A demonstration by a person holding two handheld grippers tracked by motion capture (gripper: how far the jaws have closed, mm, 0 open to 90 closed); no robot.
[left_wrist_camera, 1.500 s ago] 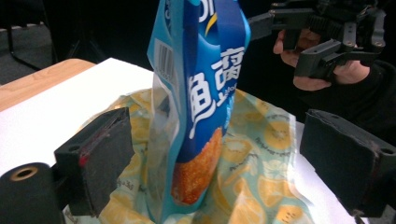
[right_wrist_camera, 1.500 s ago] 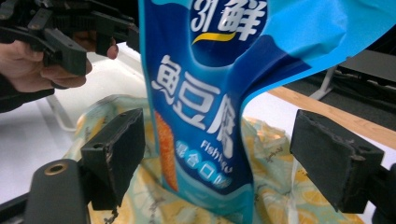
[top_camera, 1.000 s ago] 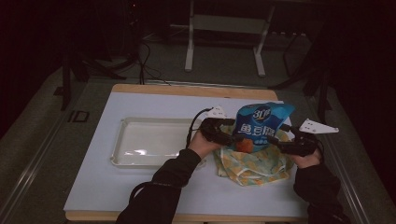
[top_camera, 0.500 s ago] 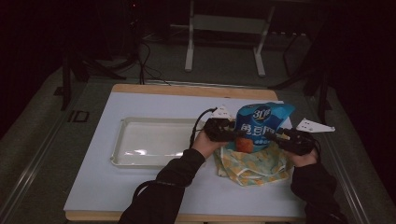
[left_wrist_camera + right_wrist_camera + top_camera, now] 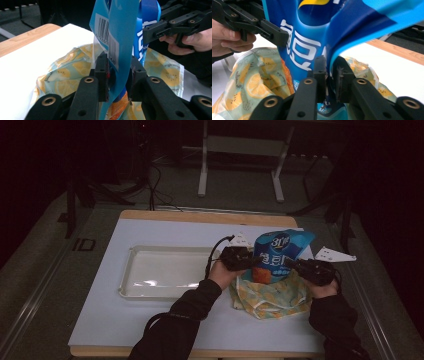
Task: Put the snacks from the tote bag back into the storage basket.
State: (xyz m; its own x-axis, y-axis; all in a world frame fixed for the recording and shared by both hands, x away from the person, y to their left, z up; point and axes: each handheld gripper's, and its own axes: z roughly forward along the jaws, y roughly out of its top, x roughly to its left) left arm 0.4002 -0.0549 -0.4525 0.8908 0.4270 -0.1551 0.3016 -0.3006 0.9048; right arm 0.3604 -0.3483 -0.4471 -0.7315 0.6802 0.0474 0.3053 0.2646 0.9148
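Blue snack bag [image 5: 276,255] standing upright between both grippers, over lemon-print bag [image 5: 272,296] on counter [image 5: 115,315] | left gripper [image 5: 119,72] clamping its barcode-side edge | right gripper [image 5: 331,72] pinching opposite edge | clear tray [image 5: 131,285] lying beyond left gripper

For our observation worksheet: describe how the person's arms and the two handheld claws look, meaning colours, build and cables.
Both forearms wear dark sleeves. The left claw and right claw are black, with flat linked bars joined by brass-coloured rivets. A black cable loops from the left one, and each carries a pale three-cornered plate.
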